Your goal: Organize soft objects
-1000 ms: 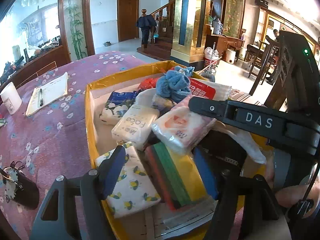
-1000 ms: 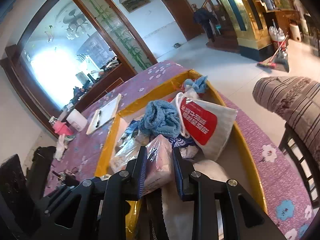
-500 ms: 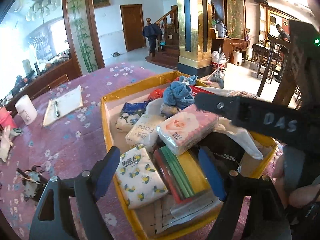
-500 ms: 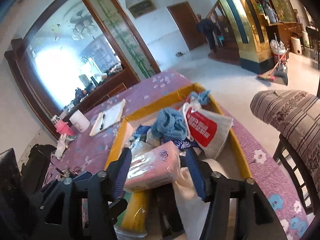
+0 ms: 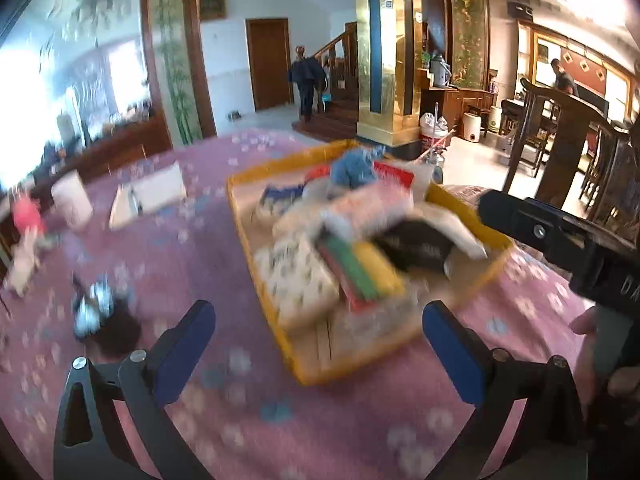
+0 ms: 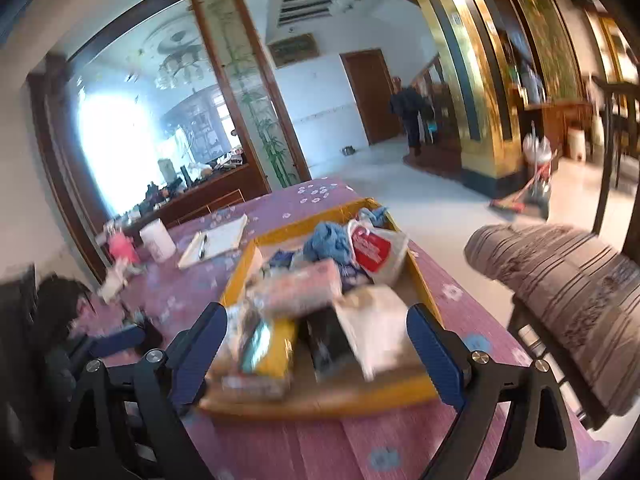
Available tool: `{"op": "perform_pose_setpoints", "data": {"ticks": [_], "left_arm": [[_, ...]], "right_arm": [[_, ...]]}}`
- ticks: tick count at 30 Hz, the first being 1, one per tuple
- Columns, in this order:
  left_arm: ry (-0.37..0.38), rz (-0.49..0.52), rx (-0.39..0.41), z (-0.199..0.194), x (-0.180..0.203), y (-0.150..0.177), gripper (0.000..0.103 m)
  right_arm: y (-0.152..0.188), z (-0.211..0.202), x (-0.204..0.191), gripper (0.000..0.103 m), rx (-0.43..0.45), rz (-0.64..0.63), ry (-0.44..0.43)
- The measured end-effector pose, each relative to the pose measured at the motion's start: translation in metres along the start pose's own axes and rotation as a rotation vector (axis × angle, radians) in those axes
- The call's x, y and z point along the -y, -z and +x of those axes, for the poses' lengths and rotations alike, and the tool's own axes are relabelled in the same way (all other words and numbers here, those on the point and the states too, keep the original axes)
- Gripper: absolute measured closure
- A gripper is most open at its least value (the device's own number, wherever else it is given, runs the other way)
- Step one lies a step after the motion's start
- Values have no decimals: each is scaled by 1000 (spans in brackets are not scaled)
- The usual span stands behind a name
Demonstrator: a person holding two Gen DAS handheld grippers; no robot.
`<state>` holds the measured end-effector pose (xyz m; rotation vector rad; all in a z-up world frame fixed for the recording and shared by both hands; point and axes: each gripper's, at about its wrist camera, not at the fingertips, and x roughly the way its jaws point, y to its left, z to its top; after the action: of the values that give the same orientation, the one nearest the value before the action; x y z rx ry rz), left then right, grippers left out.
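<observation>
A yellow box (image 5: 240, 208) (image 6: 236, 276) on the purple flowered table holds a pile of soft things. These include a pink tissue pack (image 5: 372, 204) (image 6: 300, 288), a bee-print pack (image 5: 300, 280), a green, red and yellow striped pack (image 5: 360, 268), a blue cloth (image 6: 326, 240) and a red-and-white bag (image 6: 374, 248). My left gripper (image 5: 318, 316) hangs before the box's near end. Its jaws are opening and touch nothing. My right gripper (image 6: 318, 314) is also back from the box, with its jaws opening and empty. One of its black fingers (image 5: 540, 232) crosses the left wrist view.
Left of the box lie a notepad with a pen (image 6: 216, 240), a white cup (image 6: 158, 240) and a pink item (image 6: 122, 248). A dark pouch (image 5: 100, 316) sits near the table's front. A striped cushioned chair (image 6: 560, 280) stands at the right. A person (image 5: 306, 80) stands by the far stairs.
Both grippers drew back from the box, rose a little and spread wide. The right one let go of the pink tissue pack, which now lies on the pile.
</observation>
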<state>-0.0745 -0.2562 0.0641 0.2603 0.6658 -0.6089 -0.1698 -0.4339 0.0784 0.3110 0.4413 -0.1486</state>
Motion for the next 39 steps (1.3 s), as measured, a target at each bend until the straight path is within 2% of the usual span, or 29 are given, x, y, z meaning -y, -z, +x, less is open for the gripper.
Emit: {"op": "perform_pose_setpoints", "data": {"ticks": [4,8,11,15,18,22,24,27,32,39], "left_arm": [[-160,-40,-48,-8,-8,27,0],[-210,-23,-80,-10,-11,43,0],[-175,-35,-56,-18,-13,46,0],[-214,-17,-94,-10,-14,47,0],[-224,-50,-84,-13,-24,46,0],[-383,-154,-56,-18,-45,45,0],[-390,-172,-65,-17,-50,45,0],[-406,-148,-76,-16,-47,44,0],[-433,-60,-65,-16,-32,44,0],[-435,-46,-58,-20,-30,44,0]], "right_arm": [[25,-9,-1,4,-5,0,15],[35,-12,-8,4,-20,-8,22],[38,-10,-18,4,-33,-28,36],[39,2,-33,4,-77,-66,63],[40,7,-43,4,-85,-111,112],[38,17,-50,4,-84,-178,226],[37,21,-50,4,-83,-182,251],[37,25,-52,4,-77,-200,286],[38,24,-58,4,-74,-227,295],[38,24,-60,4,-75,-237,290]]}}
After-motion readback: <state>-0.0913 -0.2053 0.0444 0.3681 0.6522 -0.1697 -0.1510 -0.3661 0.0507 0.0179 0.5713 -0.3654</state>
